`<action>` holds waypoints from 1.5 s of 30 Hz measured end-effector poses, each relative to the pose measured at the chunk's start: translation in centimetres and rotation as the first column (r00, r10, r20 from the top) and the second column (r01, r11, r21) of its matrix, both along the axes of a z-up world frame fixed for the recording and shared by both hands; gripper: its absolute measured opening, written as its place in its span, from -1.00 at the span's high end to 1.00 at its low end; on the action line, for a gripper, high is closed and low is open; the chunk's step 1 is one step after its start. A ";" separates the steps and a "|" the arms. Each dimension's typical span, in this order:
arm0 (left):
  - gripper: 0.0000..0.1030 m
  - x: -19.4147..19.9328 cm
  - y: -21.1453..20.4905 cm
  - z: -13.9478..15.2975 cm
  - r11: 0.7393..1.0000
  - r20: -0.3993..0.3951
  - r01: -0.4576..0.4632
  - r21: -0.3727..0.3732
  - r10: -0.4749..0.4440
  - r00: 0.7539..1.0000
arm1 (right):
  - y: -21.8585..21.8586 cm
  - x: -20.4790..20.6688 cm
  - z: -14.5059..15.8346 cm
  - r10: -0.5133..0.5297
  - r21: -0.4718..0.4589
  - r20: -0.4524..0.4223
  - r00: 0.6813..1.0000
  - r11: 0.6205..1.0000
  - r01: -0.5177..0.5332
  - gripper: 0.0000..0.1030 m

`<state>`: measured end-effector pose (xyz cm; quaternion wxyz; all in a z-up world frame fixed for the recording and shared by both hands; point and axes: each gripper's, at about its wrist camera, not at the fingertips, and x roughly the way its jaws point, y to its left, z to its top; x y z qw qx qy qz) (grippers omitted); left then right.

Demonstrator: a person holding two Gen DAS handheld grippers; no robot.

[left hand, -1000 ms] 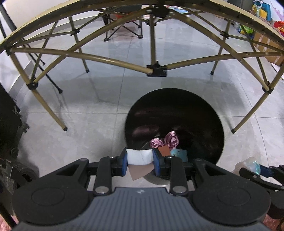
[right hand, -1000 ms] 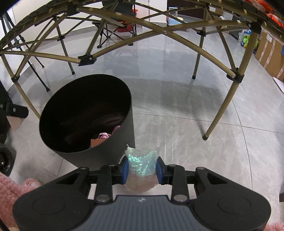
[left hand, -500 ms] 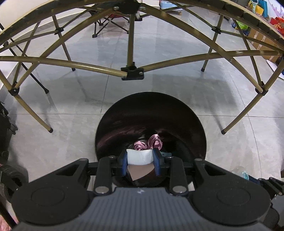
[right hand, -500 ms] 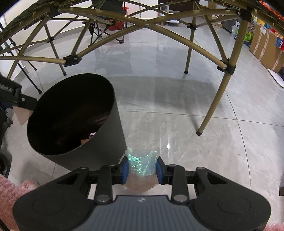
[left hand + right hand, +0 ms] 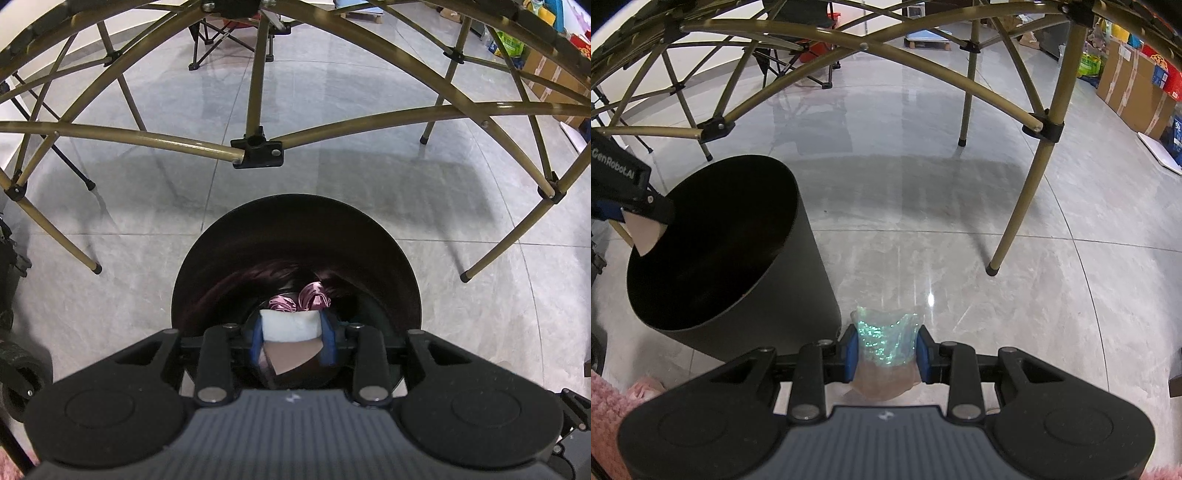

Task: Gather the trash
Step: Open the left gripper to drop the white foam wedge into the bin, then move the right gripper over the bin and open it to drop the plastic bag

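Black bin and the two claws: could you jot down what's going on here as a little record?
Bin: black cylindrical bin, upright on grey floor, pink shiny fabric inside
Left claw: above the bin's mouth, jaws have just been opening, white wad with brown paper flap between them
Right claw: beside the bin, shut on crumpled iridescent plastic wrapper

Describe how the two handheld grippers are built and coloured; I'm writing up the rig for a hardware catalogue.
Both look alike. The left gripper and the right gripper each have a black body with two round discs, a ribbed dark grey centre plate bearing a small white logo, black linkage arms with silver pivot pins, and blue finger pads. In the right wrist view the left gripper's side carries white GenRobot.AI lettering. No cables or sleeves show.
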<state>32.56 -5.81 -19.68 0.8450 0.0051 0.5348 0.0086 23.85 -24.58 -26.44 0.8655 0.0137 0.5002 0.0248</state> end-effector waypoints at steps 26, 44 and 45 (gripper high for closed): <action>-1.00 -0.7 1.5 1.0 0.996 0.041 -0.068 0.058 0.065 0.997 | 0.3 -0.1 0.4 0.005 -0.012 0.009 1.000 1.000 -0.004 0.42; -1.00 -1.9 5.7 2.6 0.990 0.090 -0.132 0.043 0.128 0.988 | 3.6 1.0 4.5 0.038 0.005 0.110 0.993 0.999 -0.039 0.42; -1.00 -2.0 6.2 2.7 0.989 0.092 -0.140 0.043 0.136 0.986 | 3.9 1.2 4.8 0.041 0.008 0.119 0.992 0.999 -0.042 0.42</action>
